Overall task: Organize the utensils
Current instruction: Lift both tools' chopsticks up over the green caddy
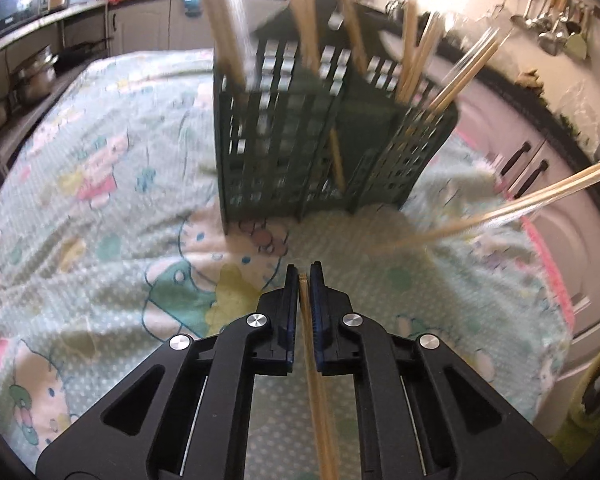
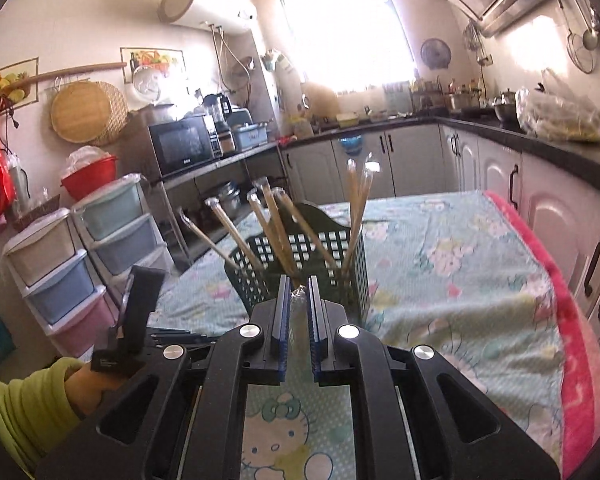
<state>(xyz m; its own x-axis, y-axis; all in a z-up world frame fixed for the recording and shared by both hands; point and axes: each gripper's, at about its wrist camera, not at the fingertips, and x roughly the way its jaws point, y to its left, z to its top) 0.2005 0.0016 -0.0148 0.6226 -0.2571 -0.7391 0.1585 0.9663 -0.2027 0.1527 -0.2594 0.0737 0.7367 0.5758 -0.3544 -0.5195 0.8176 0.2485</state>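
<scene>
The left gripper (image 1: 304, 270) has its jaws closed narrow on a wrapped chopstick pair (image 1: 314, 380) that runs back between the blue pads and out past the bottom of the left wrist view. The right gripper (image 2: 299, 284) is likewise pinched narrow on a clear-wrapped bundle end (image 2: 299, 295); what lies inside the wrapper at the pads cannot be told from that view.

Landmark: the dark green slotted utensil basket (image 1: 284, 152), standing upright on the cartoon-print cloth (image 1: 100, 240) that covers the table.

- The left gripper is in front of the basket, apart from it, with bare cloth between
- In the left wrist view a further chopstick bundle (image 1: 500, 210) crosses from the right edge toward the front of the basket, above the cloth; it is blurred
- In the right wrist view the basket (image 2: 332, 248) sits directly beyond the fingertips
- To the left of the basket a yellow-green sleeve (image 2: 24, 408) and a hand holding the other tool enter the right wrist view

Basket contents: several wrapped chopsticks (image 2: 278, 232) stand tilted inside, fanned left and right, their tops above the rim. A divider splits the interior; which compartment each occupies cannot be told
</scene>
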